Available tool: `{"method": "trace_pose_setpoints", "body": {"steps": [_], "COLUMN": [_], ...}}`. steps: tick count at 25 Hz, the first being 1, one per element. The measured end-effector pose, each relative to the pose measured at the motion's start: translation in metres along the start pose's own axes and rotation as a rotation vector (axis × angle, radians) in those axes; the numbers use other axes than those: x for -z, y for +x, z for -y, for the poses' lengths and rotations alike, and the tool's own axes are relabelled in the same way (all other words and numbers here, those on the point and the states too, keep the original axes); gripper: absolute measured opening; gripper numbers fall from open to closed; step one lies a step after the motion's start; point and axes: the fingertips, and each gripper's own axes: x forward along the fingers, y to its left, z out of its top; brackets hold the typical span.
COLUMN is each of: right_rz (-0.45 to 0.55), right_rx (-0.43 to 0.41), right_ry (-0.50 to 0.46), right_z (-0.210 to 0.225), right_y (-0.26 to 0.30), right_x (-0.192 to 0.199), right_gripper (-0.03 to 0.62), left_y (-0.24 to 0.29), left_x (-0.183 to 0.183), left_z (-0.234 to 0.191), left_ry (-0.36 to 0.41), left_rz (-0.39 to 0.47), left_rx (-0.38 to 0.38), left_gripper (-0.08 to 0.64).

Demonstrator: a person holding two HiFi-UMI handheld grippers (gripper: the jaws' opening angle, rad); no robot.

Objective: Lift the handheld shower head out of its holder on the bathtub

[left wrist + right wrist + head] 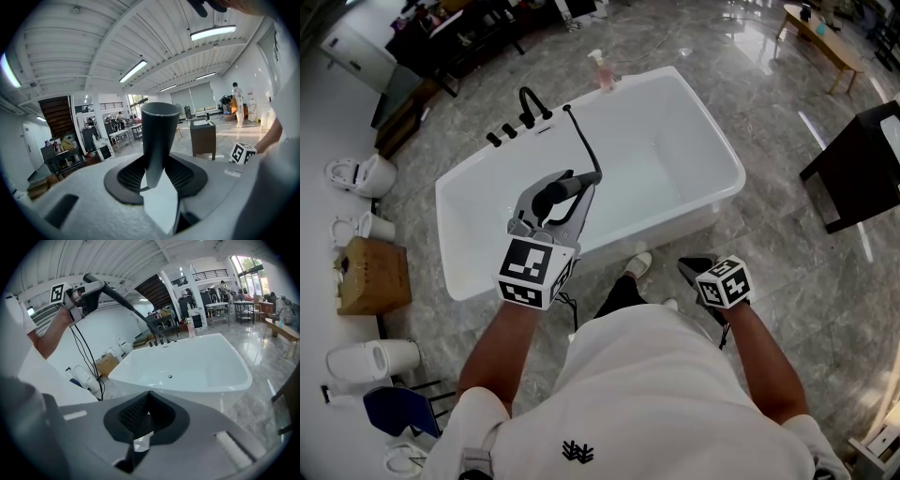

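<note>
Fig.: L gripper point(577, 192) pinched on the black cylindrical handheld shower head point(159, 136), which I judge clear of its holder, up over the near rim of the white rectangular bathtub point(712, 122). Long axis runs out past the jaws toward the black tap fittings point(520, 120) at the far-left corner, hose trailing there. R gripper point(143, 427) pressed together, empty, well apart by the near rim, so L alone carries it.
</note>
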Motion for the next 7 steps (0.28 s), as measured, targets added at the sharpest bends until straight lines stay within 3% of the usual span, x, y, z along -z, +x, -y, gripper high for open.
{"method": "trace_pose_setpoints", "body": {"steps": [7], "right_rz": [-0.008], "right_rx": [-0.003], "right_ry": [-0.002], "right_z": [-0.0008], "right_y": [0.0013], "right_x": [0.0010], "right_gripper": [0.012], "left_y": [0.0001], "left_x": [-0.0019], "left_z": [0.0007], "left_ry": [-0.001], "left_rz": [0.003], "left_rx": [0.008], "left_gripper": [0.138]}}
